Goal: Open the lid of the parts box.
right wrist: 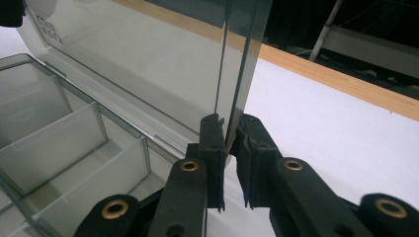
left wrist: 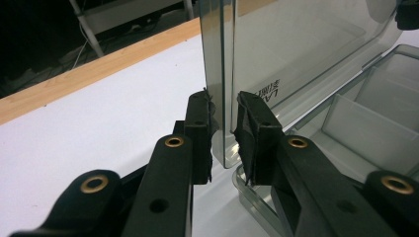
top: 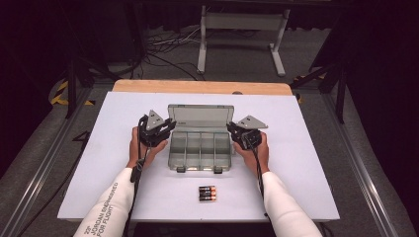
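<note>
Where the left gripper (left wrist: 225, 131) meets the work, its two black jaws stand on either side of the side edge of the raised lid (left wrist: 296, 49), narrowed almost onto the clear plastic; a thin gap shows on each face, so whether the pads actually press cannot be told. The right gripper (right wrist: 230, 143) is placed likewise at the opposite side edge of the lid (right wrist: 148, 64): the near pad sits against the plastic and the other lies just beside it. No earlier state is reported.

The lid belongs to a clear compartment box (top: 200, 148) and stands upright on the hinge along the box's far side, open. The tray below is split by upright dividers (right wrist: 54, 138) into several narrow bays, which appear bare as far as the gripper views reach.

In the high view the left gripper (top: 157, 129) and the right gripper (top: 243, 131) flank the box at its far corners, each held by a hand in a white sleeve. The box lies at the middle of the white table (top: 99, 163).

A small pack of batteries (top: 207, 193) lies on the table nearer the person, well apart from the box and both grippers.
</note>
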Demonstrator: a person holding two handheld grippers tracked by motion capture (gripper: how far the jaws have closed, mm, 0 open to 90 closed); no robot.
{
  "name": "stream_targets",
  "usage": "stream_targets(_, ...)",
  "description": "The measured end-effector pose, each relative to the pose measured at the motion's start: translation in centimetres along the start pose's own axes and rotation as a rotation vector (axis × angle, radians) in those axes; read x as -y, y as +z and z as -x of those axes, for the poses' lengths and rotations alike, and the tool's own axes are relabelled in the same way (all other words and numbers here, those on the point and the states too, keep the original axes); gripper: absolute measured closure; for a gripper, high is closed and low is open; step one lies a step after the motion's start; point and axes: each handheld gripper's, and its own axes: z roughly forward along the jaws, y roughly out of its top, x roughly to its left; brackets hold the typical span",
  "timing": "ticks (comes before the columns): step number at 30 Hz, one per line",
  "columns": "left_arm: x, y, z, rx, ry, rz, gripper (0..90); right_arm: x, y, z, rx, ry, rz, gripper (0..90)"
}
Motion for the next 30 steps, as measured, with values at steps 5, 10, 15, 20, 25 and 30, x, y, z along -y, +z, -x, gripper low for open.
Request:
stream_targets(5, 0.1, 0.3, -0.1, 0.004, -0.013, -0.006, 75.7, 0.0, 0.2, 0.1, -0.002, 0.013, -0.004, 81.5)
stream_targets(10, 0.1, 0.6, -0.4, 0.008, -0.023, -0.024, 76.2, 0.2, 0.6, 0.1, -0.003, 0.015, -0.025, 81.3)
stream_targets(15, 0.2, 1.0, -0.6, 0.01, -0.038, -0.055, 76.8, 0.1, 0.9, 0.3, -0.005, 0.022, -0.041, 81.0)
stream_targets(20, 0.2, 1.3, -0.6, 0.0, -0.031, -0.079, 76.9, 0.0, 1.1, 0.4, -0.008, 0.034, -0.052, 80.9)
stream_targets(25, 0.3, 1.7, -0.6, 0.002, -0.038, -0.098, 76.6, 0.0, 1.4, 0.5, -0.003, 0.032, -0.061, 80.2)
stream_targets(30, 0.4, 2.0, -0.6, 0.002, -0.036, -0.117, 76.4, 0.0, 1.6, 0.5, -0.007, 0.04, -0.065, 79.4)
